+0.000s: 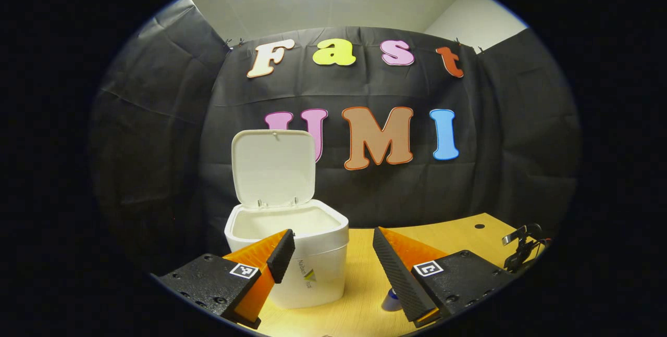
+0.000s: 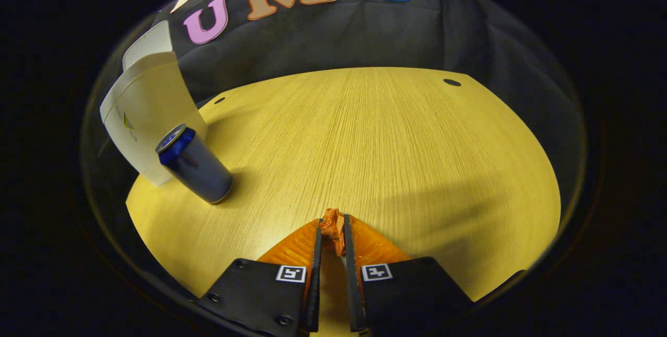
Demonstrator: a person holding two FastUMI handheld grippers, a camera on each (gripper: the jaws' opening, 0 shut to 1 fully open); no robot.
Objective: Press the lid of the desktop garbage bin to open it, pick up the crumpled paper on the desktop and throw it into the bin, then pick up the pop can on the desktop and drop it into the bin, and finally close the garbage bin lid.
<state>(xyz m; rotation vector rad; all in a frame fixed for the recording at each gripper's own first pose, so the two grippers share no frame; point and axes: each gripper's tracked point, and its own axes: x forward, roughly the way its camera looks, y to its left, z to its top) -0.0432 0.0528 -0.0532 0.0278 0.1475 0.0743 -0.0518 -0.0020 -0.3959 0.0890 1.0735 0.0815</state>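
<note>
The white desktop bin (image 1: 307, 259) stands on the wooden desk with its lid (image 1: 273, 167) swung up and the inside showing. My left gripper (image 1: 333, 248) is open just in front of the bin, with nothing between its fingers. A bit of the blue pop can (image 1: 391, 301) peeks out behind its right finger. In the right gripper view, my right gripper (image 2: 332, 227) is shut on the orange crumpled paper (image 2: 332, 227), low over the desk. The blue pop can (image 2: 195, 164) stands upright to the left, beside the bin (image 2: 148, 118).
The wooden desk (image 2: 391, 144) stretches ahead of the right gripper, with small dark holes near its far edge. A black clamp-like fixture (image 1: 523, 246) sits at the desk's right edge in the left gripper view. The black cloth wall closes the back.
</note>
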